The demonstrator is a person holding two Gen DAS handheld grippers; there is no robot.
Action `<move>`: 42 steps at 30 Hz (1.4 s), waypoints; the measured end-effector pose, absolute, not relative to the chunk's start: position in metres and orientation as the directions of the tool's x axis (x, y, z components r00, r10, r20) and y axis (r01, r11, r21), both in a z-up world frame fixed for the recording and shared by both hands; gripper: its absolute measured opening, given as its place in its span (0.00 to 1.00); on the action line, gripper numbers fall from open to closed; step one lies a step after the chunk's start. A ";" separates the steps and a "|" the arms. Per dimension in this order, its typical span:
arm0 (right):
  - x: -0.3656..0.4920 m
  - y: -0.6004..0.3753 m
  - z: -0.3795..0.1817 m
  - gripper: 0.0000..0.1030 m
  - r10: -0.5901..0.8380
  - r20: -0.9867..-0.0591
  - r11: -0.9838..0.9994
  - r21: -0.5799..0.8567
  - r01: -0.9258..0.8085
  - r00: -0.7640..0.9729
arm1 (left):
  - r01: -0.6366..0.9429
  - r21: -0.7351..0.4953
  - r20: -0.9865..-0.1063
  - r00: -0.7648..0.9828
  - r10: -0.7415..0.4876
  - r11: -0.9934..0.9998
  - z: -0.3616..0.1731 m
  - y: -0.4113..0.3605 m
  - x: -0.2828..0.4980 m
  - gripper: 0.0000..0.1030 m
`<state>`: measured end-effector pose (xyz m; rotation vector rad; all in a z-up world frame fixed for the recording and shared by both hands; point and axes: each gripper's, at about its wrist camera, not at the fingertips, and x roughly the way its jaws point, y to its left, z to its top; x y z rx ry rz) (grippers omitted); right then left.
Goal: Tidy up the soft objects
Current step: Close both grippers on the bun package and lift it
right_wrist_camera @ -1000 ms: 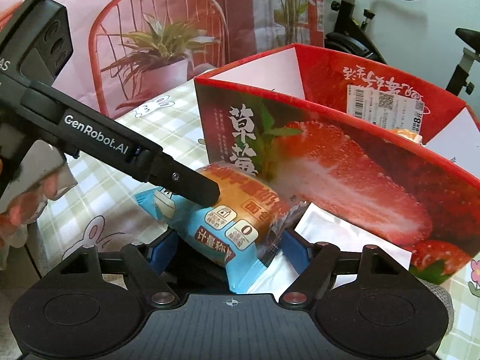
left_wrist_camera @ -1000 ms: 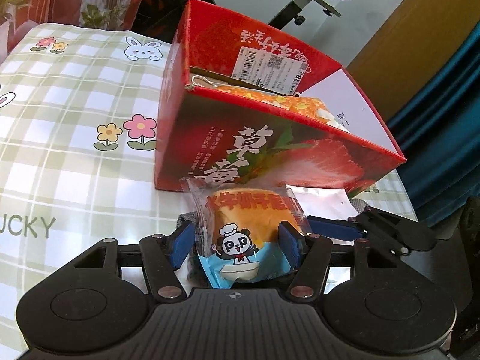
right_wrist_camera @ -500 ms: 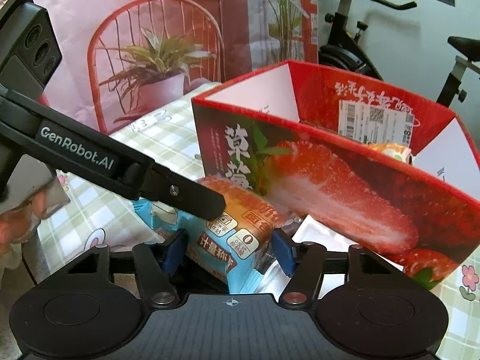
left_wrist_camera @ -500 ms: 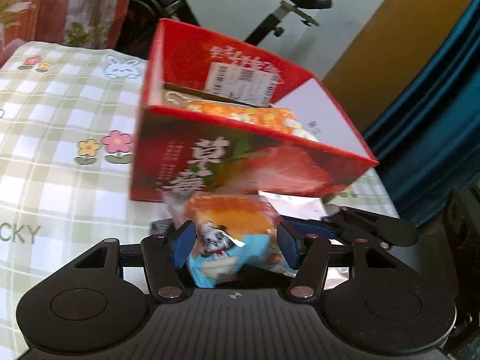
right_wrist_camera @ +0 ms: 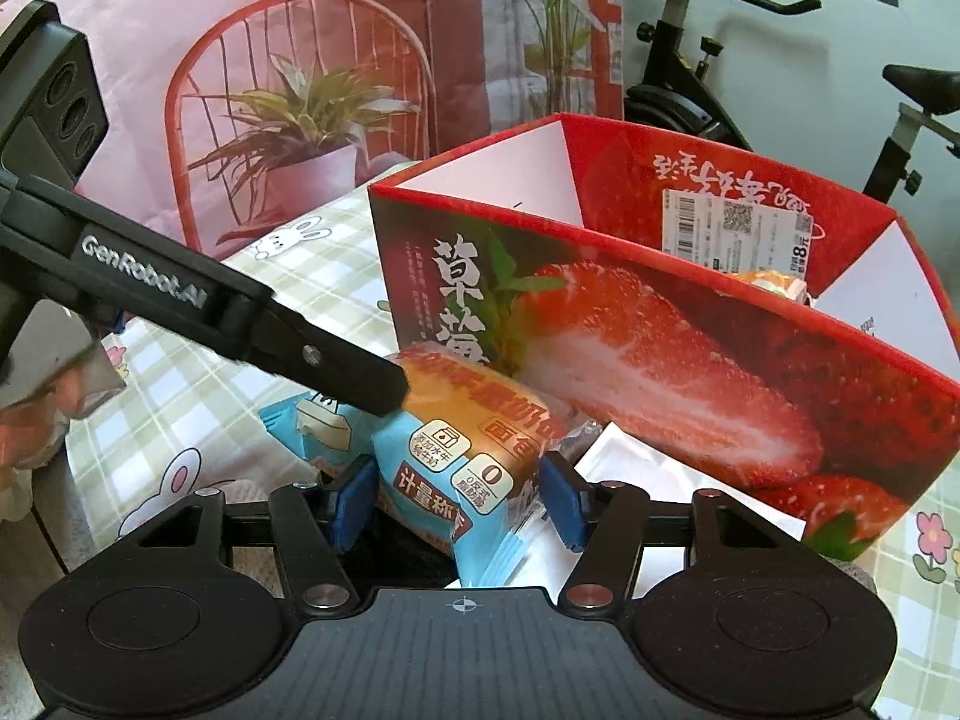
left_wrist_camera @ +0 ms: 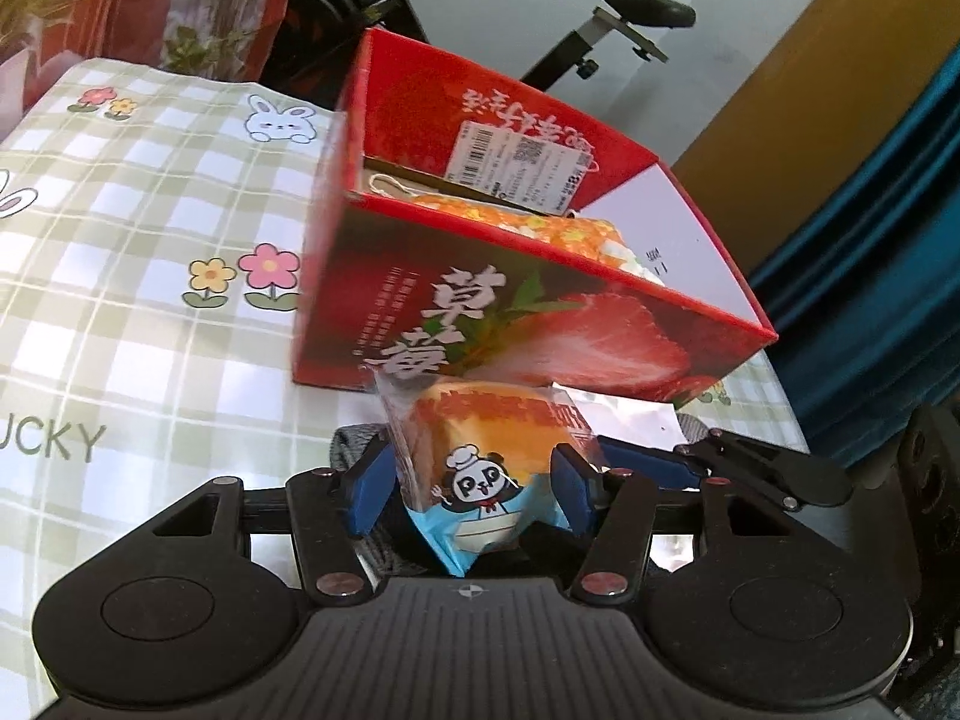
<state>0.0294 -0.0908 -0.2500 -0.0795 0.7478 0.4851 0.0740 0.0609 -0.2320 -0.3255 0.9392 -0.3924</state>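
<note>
A packaged bread bun in a clear and blue wrapper with a panda print sits between the blue pads of my left gripper, which is shut on it. My right gripper is shut on the same bun from the other side. The bun is held in front of the near wall of a red strawberry box. An orange soft item lies inside the box. The left gripper's finger crosses over the bun in the right wrist view.
The box stands on a green checked tablecloth with bunny and flower prints. A white paper lies under the box's front edge. An exercise bike stands behind the table. A grey cloth lies below the bun.
Both grippers still hold the bun. It has risen slightly and moved closer to the box's near wall.
</note>
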 end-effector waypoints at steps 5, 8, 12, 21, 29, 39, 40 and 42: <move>0.031 -0.090 -0.251 0.54 0.395 -0.671 0.887 0.100 -0.452 0.627 | 0.140 -0.466 -0.708 0.534 -0.463 0.874 -0.234 0.074 0.079 0.59; 0.031 -0.090 -0.251 0.54 0.397 -0.672 0.885 0.101 -0.454 0.625 | 0.124 -0.511 -0.695 0.523 -0.494 0.850 -0.238 0.077 0.084 0.59; 0.032 -0.091 -0.253 0.55 0.394 -0.677 0.888 0.106 -0.448 0.622 | 0.151 -0.522 -0.698 0.490 -0.522 0.840 -0.245 0.067 0.085 0.66; 0.037 -0.094 -0.258 0.61 0.398 -0.693 0.890 0.134 -0.435 0.601 | 0.147 -0.526 -0.705 0.476 -0.526 0.838 -0.253 0.068 0.090 0.56; 0.035 -0.085 -0.252 0.53 0.414 -0.684 0.873 0.109 -0.476 0.601 | 0.209 -0.490 -0.692 0.497 -0.524 0.846 -0.239 0.058 0.086 0.51; 0.017 -0.093 -0.213 0.52 0.398 -0.610 0.878 0.038 -0.477 0.685 | 0.315 -0.449 -0.619 0.566 -0.545 0.836 -0.187 0.045 0.069 0.51; 0.015 -0.094 -0.209 0.52 0.397 -0.604 0.878 0.031 -0.477 0.691 | 0.321 -0.446 -0.613 0.571 -0.547 0.835 -0.183 0.043 0.067 0.51; 0.013 -0.094 -0.202 0.52 0.393 -0.594 0.878 0.016 -0.478 0.702 | 0.330 -0.440 -0.604 0.579 -0.548 0.835 -0.177 0.041 0.064 0.51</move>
